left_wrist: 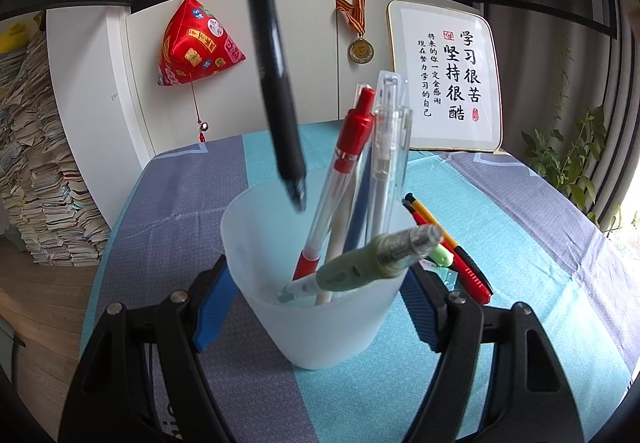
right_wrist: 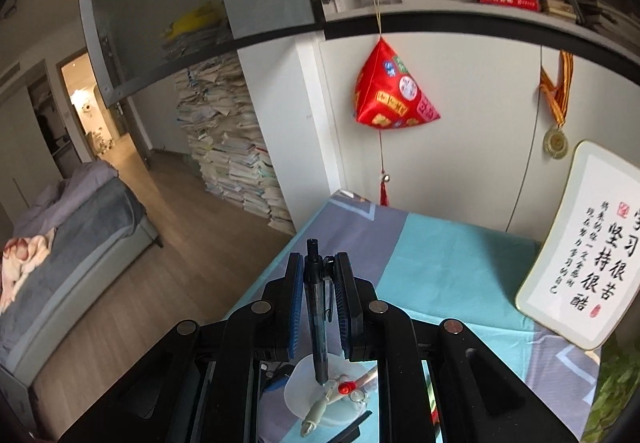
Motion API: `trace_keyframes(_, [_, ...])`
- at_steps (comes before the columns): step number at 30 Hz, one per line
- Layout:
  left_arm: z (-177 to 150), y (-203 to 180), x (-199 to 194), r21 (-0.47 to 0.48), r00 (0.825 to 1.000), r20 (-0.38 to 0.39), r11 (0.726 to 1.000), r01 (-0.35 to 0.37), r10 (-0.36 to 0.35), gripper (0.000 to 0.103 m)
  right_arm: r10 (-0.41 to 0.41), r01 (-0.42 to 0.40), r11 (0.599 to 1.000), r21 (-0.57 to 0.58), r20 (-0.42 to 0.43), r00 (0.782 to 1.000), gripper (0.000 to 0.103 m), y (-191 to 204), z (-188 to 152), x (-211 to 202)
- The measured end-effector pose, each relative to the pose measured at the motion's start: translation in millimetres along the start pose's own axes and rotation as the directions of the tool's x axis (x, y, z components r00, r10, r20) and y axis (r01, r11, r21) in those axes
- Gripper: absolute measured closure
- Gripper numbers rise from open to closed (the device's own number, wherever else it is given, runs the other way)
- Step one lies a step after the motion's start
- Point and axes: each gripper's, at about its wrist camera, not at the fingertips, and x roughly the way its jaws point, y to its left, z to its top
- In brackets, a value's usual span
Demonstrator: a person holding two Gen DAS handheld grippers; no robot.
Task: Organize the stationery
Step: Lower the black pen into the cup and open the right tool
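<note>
A frosted white cup [left_wrist: 320, 307] stands on the tablecloth between the blue pads of my left gripper [left_wrist: 316, 299], which is shut on it. It holds several pens, among them a red-capped pen [left_wrist: 340, 179], a clear pen [left_wrist: 390, 147] and a green pen [left_wrist: 372, 263]. My right gripper [right_wrist: 319, 303] is shut on a black pen [right_wrist: 316, 307] and holds it upright, tip down, right above the cup [right_wrist: 300, 383]. In the left wrist view the black pen [left_wrist: 276, 83] hangs with its tip at the cup's rim.
A red-and-black utility knife [left_wrist: 464, 263], a yellow pencil and a light green item lie on the table right of the cup. A framed calligraphy board [left_wrist: 448, 79] leans at the table's back. The blue-and-grey cloth [left_wrist: 180, 195] covers the table; its left edge drops to the floor.
</note>
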Motion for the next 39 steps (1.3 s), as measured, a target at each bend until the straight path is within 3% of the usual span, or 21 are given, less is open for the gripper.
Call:
trace_keyframes(25, [0,0,0,0.000,1.000,-0.001,1.000,0.000,0.000,0.029,0.032,-0.027,0.999,0.035,-0.144,0.989,0.087,-17,-35,42])
trace_keyframes(39, [0,0,0,0.000,1.000,-0.001,1.000,0.000,0.000,0.029,0.046,-0.031,0.996,0.087,-0.181,0.982,0.087,-29,-42,27])
